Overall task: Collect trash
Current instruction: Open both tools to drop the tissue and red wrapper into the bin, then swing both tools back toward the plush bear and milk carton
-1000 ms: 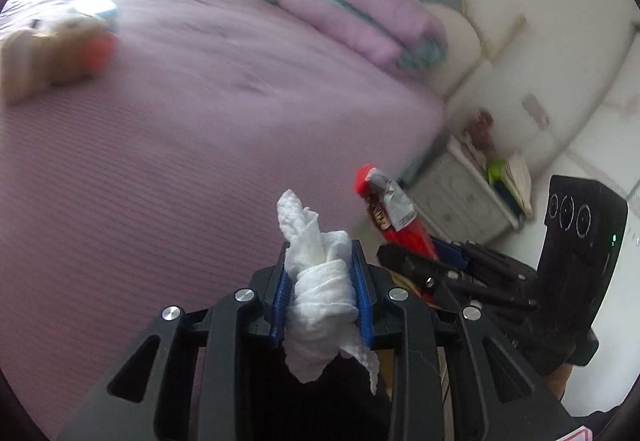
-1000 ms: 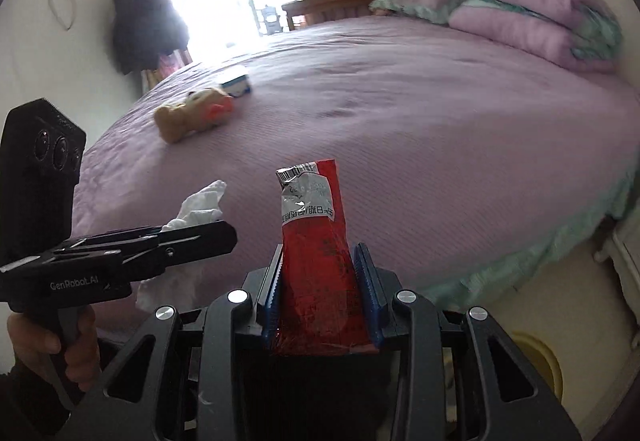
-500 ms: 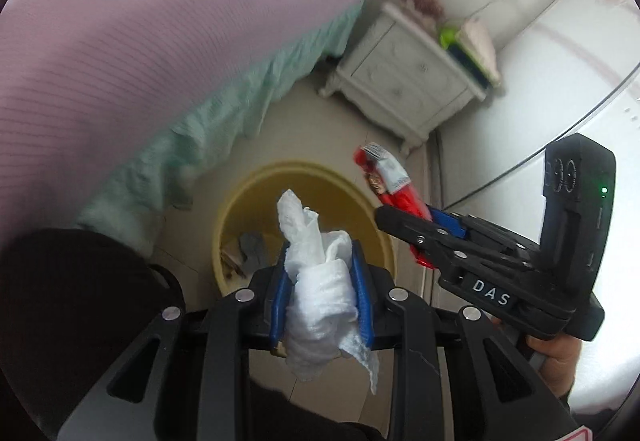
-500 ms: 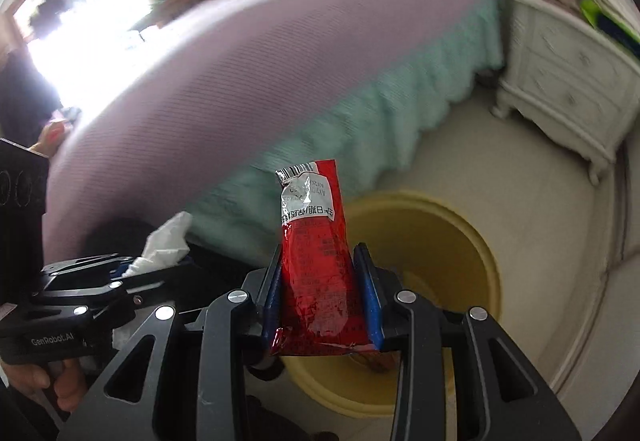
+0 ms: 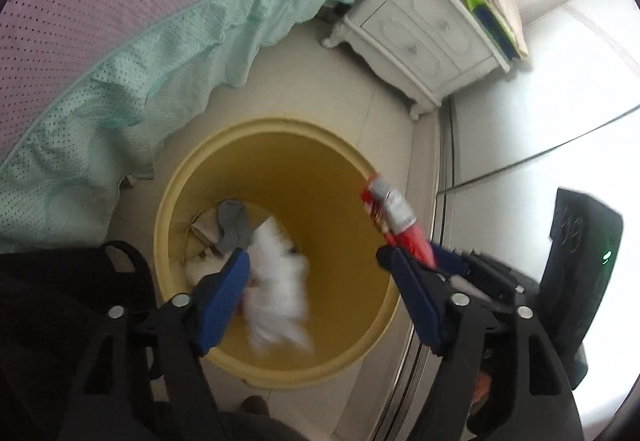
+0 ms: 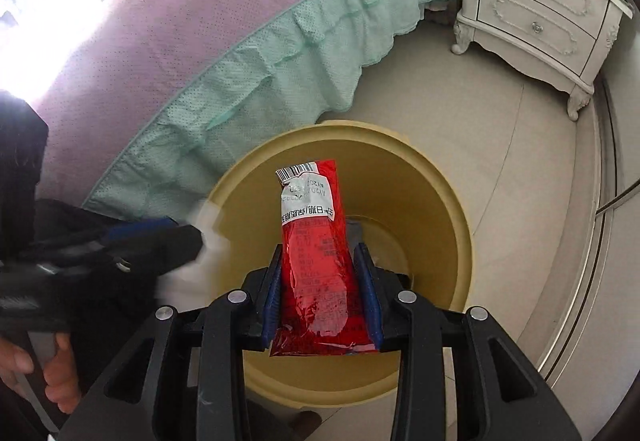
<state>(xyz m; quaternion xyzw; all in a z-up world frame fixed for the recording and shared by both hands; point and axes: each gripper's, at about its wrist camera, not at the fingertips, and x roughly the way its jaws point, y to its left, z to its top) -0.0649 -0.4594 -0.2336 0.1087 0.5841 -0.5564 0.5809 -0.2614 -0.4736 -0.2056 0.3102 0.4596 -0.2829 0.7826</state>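
Observation:
A yellow trash bin stands on the floor below both grippers; it also shows in the right wrist view. My left gripper is open over the bin. A white crumpled tissue, blurred, is loose between its fingers and dropping into the bin. My right gripper is shut on a red snack wrapper and holds it upright above the bin. The wrapper also shows in the left wrist view. Grey and paper trash lies at the bin's bottom.
A bed with a purple cover and a mint green skirt is to the left of the bin. A white nightstand stands beyond the bin by the wall. A metal floor rail runs on the right.
Both grippers swung from the bed down over the yellow bin. My left gripper has opened and let go of the tissue, which is falling. The right gripper still holds the wrapper.

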